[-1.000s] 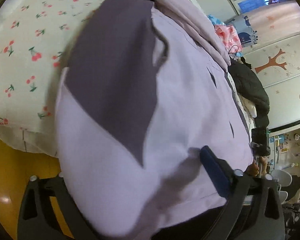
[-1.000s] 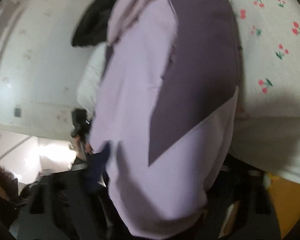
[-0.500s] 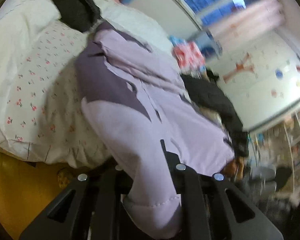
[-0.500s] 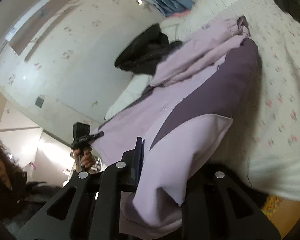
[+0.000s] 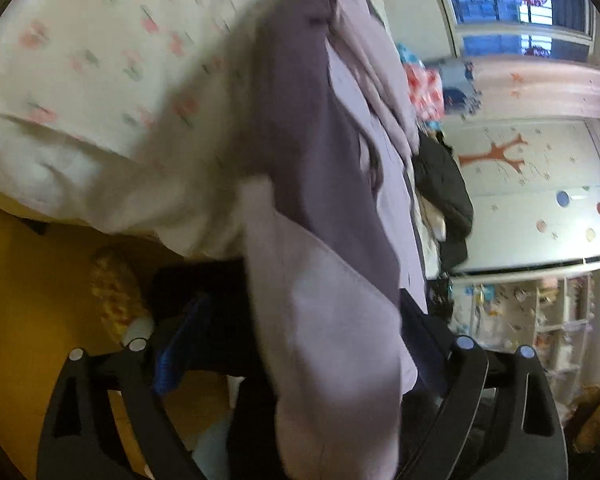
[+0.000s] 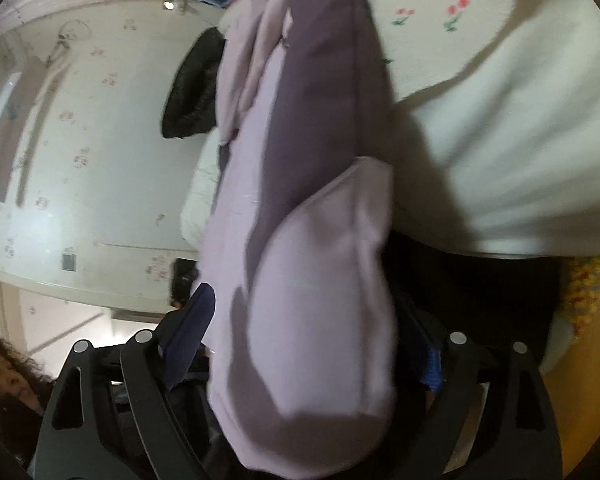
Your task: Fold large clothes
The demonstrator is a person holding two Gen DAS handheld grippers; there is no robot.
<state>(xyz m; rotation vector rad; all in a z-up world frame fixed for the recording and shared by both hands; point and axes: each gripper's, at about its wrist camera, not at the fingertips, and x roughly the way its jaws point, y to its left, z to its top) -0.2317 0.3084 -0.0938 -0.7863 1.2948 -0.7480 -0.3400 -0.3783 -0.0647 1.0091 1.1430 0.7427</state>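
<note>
Left gripper (image 5: 296, 344): jaws spread wide, having just been opening; the lilac-and-purple jacket (image 5: 328, 240) hangs between the fingers, and the pads do not visibly press on it. Right gripper (image 6: 316, 340): same condition, jaws wide after just opening, the same jacket (image 6: 308, 208) draped between them and not clamped.

Jacket location: trailing from the bed edge down through both grippers. Its fabric is smooth and matte, with pale lilac panels meeting a darker purple panel along a diagonal seam; the hanging end forms a soft rounded lobe.

Left wrist view only: a window (image 5: 516, 0), a wall with a tree decal (image 5: 496, 156) and coloured dots, cluttered shelves (image 5: 540, 316), a black padded coat (image 5: 444, 188).

Right wrist view only: flower-patterned wallpaper (image 6: 80, 152), a person's dark curly hair (image 6: 4, 364) at lower left.

Both views: cherry-print bedding (image 5: 100, 60), soft and quilted; yellow floor (image 5: 24, 300); a knitted yellow item (image 6: 584, 292).
</note>
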